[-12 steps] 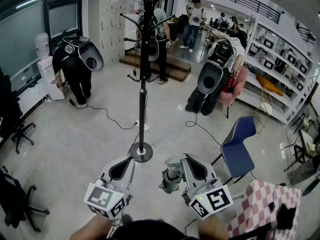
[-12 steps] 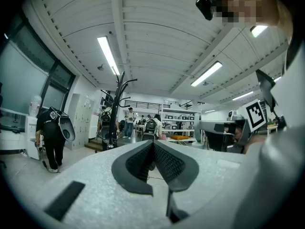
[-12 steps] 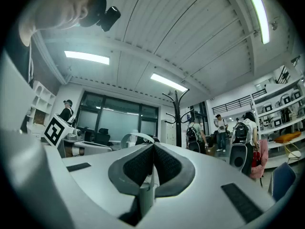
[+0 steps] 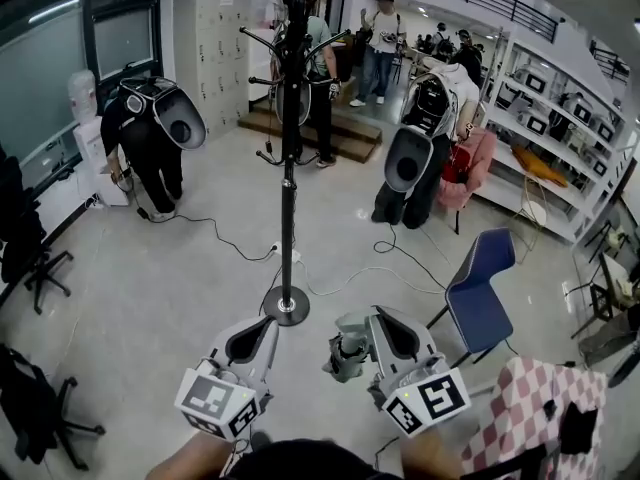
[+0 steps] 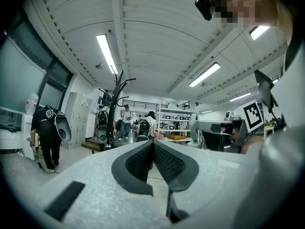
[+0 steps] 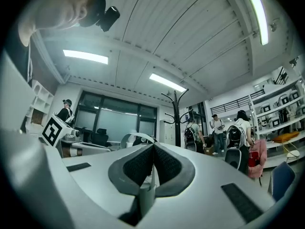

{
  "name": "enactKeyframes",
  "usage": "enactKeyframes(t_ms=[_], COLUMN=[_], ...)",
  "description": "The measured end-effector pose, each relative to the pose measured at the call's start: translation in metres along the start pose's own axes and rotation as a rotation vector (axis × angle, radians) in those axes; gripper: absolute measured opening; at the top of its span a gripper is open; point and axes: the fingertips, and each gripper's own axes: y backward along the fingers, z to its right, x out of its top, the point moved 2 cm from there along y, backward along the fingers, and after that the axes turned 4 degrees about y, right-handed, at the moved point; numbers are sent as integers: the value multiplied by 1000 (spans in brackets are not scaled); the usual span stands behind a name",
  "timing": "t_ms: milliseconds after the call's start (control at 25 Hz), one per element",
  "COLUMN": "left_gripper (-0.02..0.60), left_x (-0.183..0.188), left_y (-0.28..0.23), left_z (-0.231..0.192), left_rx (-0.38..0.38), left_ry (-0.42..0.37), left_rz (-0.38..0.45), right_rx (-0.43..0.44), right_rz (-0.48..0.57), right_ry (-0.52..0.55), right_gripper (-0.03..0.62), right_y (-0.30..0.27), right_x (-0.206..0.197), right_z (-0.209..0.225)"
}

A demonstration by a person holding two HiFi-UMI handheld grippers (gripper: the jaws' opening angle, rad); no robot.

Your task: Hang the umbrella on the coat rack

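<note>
A tall black coat rack (image 4: 288,168) stands on the floor ahead, its round base (image 4: 286,311) just beyond my grippers. The rack also shows in the left gripper view (image 5: 116,109) and the right gripper view (image 6: 177,118). A small folded grey umbrella (image 4: 346,356) hangs beside my right gripper (image 4: 375,316), left of it. That gripper (image 6: 153,149) is shut on a pale thin part of the umbrella (image 6: 147,194). My left gripper (image 4: 262,325) is shut with nothing between its jaws (image 5: 153,144).
A blue chair (image 4: 478,293) stands to the right, with a pink checked cloth (image 4: 530,408) at the lower right. Cables (image 4: 330,278) run across the floor by the rack's base. People bend over at the left (image 4: 150,138) and right (image 4: 420,148). Black office chairs (image 4: 30,258) line the left.
The view has shifted slightly and both grippers sit a little further right. The right gripper's hold on the umbrella is unchanged. People in the background have moved a little.
</note>
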Motion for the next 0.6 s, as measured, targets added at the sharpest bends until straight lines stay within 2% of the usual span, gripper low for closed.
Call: enactKeyframes(t_ms=[240, 600], left_gripper=[12, 12], left_x=[1, -12], left_y=[0, 4], left_z=[-9, -29], left_rx=[-14, -84], left_ry=[7, 36], left_rz=[2, -15], right_rx=[-23, -90], right_rz=[4, 1], right_ry=[0, 13], right_gripper=[8, 8], right_y=[-7, -22], right_x=[1, -2], right_z=[-2, -9])
